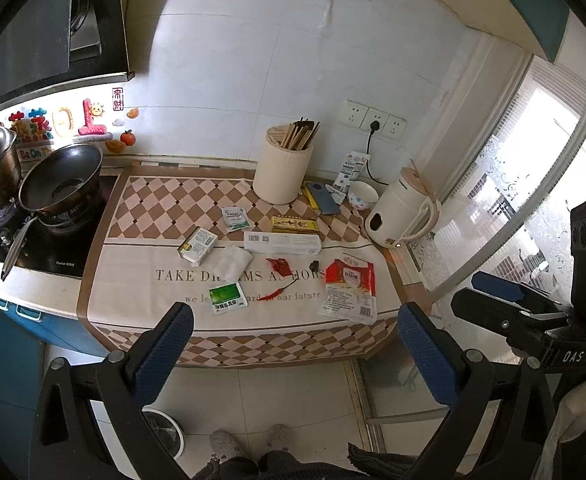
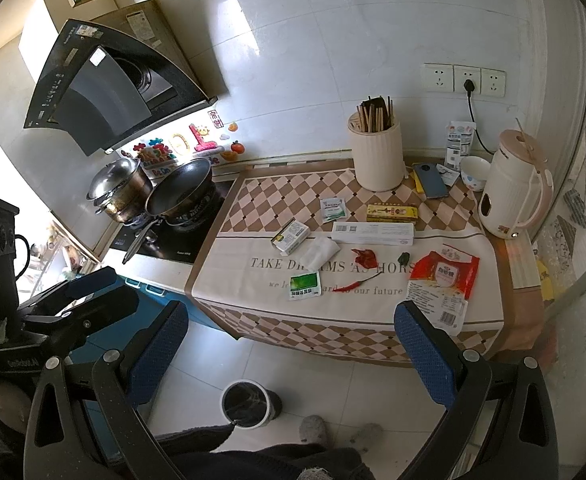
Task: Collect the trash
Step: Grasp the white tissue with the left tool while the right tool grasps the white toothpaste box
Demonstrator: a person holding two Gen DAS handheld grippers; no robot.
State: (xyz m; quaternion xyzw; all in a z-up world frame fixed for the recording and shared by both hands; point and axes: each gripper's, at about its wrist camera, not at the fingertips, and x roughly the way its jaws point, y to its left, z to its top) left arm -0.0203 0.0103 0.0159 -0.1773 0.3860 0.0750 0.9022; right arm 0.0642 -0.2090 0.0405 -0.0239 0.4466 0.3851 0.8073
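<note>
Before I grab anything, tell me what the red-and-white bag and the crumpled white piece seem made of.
Red-and-white bag: probably thin plastic film, glossy, since it wrinkles and carries a printed label and barcode. Crumpled white piece: looks like soft matte tissue or paper towel, with no shine; cloth cannot be ruled out.

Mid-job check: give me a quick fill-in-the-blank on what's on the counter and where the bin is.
1. The red chili pepper lies on the ____ cloth, not in the bin.
2. The trash bin stands on the ____.
3. The chopstick holder holds ____.
4. Both the left gripper and the right gripper are ____, holding nothing.

Missing words: printed; floor; chopsticks; open
</note>
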